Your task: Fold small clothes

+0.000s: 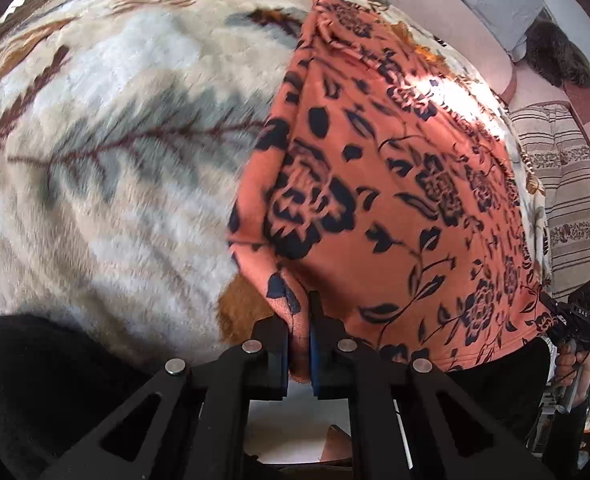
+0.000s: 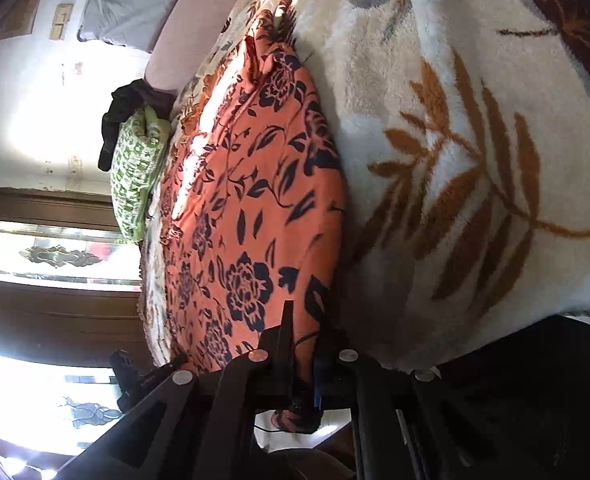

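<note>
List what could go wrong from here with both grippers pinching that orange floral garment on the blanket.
1. The left gripper holds only a thin corner of the orange floral garment; it may slip out under tension.
2. The right gripper clamps a bunched edge, so the fold could come out uneven.
3. The plush leaf-print blanket looks high-friction; dragging the garment could wrinkle it or pull the blanket along.

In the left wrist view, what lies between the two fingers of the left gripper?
A bunched edge of the orange floral garment is pinched between the fingers of the left gripper; the left wrist view shows it directly, with the fuzzy leaf-print blanket beneath.
</note>
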`<state>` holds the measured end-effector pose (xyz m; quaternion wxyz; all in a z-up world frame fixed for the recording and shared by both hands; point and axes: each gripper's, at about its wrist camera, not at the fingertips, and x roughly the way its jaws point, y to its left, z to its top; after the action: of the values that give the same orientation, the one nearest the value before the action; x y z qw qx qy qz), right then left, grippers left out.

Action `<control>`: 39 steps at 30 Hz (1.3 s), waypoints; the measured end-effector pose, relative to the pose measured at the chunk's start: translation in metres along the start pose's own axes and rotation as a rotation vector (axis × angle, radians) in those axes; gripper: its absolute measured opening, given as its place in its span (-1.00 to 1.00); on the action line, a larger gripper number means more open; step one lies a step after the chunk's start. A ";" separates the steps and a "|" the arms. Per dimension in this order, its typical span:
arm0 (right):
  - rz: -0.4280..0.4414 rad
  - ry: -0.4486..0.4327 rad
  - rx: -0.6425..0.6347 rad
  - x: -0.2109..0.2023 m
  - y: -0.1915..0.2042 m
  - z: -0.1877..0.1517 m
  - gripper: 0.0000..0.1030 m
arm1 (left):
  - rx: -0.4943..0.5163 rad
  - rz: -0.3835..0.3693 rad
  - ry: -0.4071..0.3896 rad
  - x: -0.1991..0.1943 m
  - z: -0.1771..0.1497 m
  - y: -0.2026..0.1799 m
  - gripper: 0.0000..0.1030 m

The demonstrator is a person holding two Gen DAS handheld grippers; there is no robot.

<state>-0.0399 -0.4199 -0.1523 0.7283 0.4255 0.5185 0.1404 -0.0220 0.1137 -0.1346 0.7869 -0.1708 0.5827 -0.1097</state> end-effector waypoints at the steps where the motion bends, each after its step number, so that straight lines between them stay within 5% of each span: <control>1: 0.036 -0.013 -0.007 -0.002 0.006 0.008 -0.89 | 0.019 -0.023 -0.035 -0.011 0.012 -0.007 -0.85; 8: 0.220 -0.167 -0.171 -0.020 0.104 0.116 -0.89 | 0.089 -0.124 -0.341 -0.083 0.158 -0.054 -0.85; 11: 0.255 -0.253 -0.155 -0.009 0.127 0.184 -0.81 | 0.030 -0.088 -0.450 -0.064 0.225 -0.056 -0.76; 12: 0.249 -0.261 -0.170 0.003 0.129 0.207 -0.81 | 0.037 -0.042 -0.464 -0.046 0.247 -0.057 -0.53; 13: 0.224 -0.266 -0.155 0.017 0.126 0.227 -0.64 | 0.050 -0.001 -0.453 -0.023 0.267 -0.056 0.06; 14: 0.181 -0.265 -0.104 0.035 0.115 0.243 -0.02 | 0.048 0.066 -0.433 0.002 0.284 -0.053 0.39; 15: 0.112 -0.248 -0.060 0.052 0.104 0.254 0.49 | 0.042 0.150 -0.393 0.024 0.294 -0.045 0.59; 16: 0.033 -0.268 -0.033 0.062 0.094 0.256 0.82 | 0.008 0.224 -0.340 0.043 0.299 -0.035 0.56; 19: 0.022 -0.297 -0.040 0.061 0.071 0.238 0.82 | -0.057 0.144 -0.352 0.047 0.276 -0.009 0.57; 23: -0.104 -0.233 -0.195 0.052 0.064 0.214 0.80 | 0.038 0.097 -0.351 0.029 0.236 -0.006 0.59; 26: -0.160 -0.168 -0.294 0.066 0.070 0.209 0.77 | 0.097 0.050 -0.259 0.043 0.221 -0.018 0.65; 29: -0.197 -0.136 -0.352 0.091 0.079 0.211 0.42 | 0.119 0.097 -0.124 0.081 0.211 -0.027 0.73; 30: -0.236 -0.108 -0.355 0.104 0.080 0.212 0.40 | 0.139 0.131 -0.152 0.085 0.207 -0.032 0.73; 32: -0.325 -0.083 -0.382 0.116 0.082 0.210 0.25 | 0.198 0.151 -0.161 0.088 0.207 -0.045 0.29; 33: -0.354 -0.073 -0.373 0.115 0.084 0.210 0.14 | 0.179 0.118 -0.129 0.088 0.211 -0.048 -0.34; 34: -0.347 -0.056 -0.365 0.112 0.088 0.211 -0.52 | 0.141 0.109 -0.123 0.083 0.216 -0.051 -0.70; 39: -0.320 -0.107 -0.410 0.072 0.129 0.196 -0.80 | 0.161 0.083 -0.221 0.026 0.214 -0.077 -0.72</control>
<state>0.1924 -0.3889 -0.0804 0.8386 0.1883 0.5007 0.1031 0.1921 0.0636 -0.0713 0.8614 -0.0939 0.4882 -0.1040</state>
